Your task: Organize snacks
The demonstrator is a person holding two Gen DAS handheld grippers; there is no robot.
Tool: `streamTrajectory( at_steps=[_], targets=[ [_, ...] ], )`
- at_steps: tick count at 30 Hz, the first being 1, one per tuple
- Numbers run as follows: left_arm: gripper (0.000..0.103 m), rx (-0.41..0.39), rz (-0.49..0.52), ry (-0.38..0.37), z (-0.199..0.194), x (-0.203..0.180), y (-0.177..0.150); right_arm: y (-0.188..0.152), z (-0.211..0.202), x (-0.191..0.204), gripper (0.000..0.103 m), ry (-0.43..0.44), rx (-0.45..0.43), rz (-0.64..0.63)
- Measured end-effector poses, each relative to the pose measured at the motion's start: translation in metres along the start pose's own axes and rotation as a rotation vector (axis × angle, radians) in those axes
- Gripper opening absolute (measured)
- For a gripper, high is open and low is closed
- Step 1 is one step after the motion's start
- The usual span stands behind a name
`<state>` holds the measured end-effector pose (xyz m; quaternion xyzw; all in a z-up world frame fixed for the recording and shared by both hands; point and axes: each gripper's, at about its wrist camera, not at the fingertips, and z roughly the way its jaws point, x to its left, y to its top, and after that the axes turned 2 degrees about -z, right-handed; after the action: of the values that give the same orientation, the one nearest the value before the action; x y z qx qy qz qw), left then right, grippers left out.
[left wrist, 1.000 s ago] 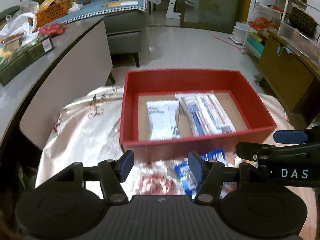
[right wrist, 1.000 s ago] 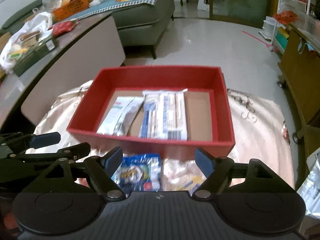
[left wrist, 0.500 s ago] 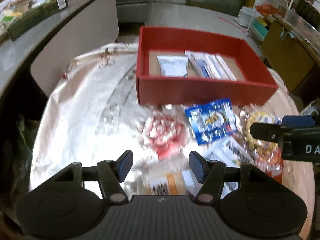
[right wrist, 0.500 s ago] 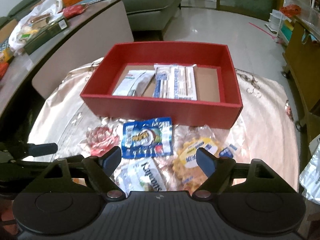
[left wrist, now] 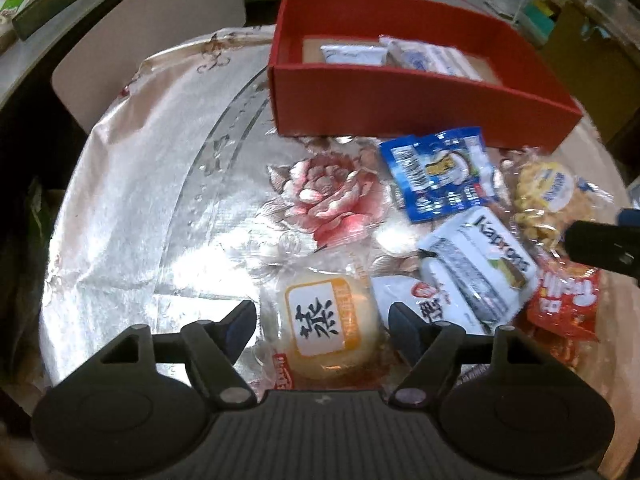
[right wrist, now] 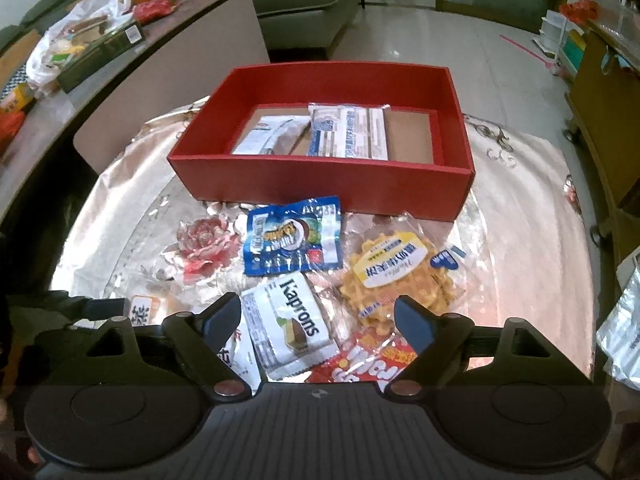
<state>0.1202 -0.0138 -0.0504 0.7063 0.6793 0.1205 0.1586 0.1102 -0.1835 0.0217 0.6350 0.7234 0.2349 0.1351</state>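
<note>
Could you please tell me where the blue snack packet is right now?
The blue snack packet lies on the tablecloth just in front of the red box, between the printed rose and the yellow waffle bag.

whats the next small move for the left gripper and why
Probably lower the left gripper a little further over the round bun packet: its jaws are opening, the packet lies between them untouched, and the red box already holds two packets.

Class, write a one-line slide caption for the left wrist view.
Left gripper, jaws opening, straddles a wrapped bun beside loose snacks before the red box.
</note>
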Motion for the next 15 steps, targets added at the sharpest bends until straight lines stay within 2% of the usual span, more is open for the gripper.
streamTrajectory(
  at_steps=[4, 6, 10, 15],
  targets=[
    [0.065, 0.035, -0.05, -0.003, 0.011, 0.005, 0.002, -0.003, 0.003, -0.005, 0.089, -0.003, 0.018, 0.002],
    [0.054, 0.04, -0.084, -0.026, 0.011, 0.009, 0.001, -0.004, 0.005, -0.008, 0.089, -0.006, 0.029, 0.004],
    [0.052, 0.034, -0.07, -0.012, 0.005, 0.01, -0.001, -0.003, 0.012, -0.009, 0.091, -0.008, 0.051, 0.001],
    [0.051, 0.007, -0.086, -0.058, -0.011, 0.02, 0.002, -0.004, 0.024, -0.005, 0.092, -0.014, 0.082, -0.008]
  ],
)
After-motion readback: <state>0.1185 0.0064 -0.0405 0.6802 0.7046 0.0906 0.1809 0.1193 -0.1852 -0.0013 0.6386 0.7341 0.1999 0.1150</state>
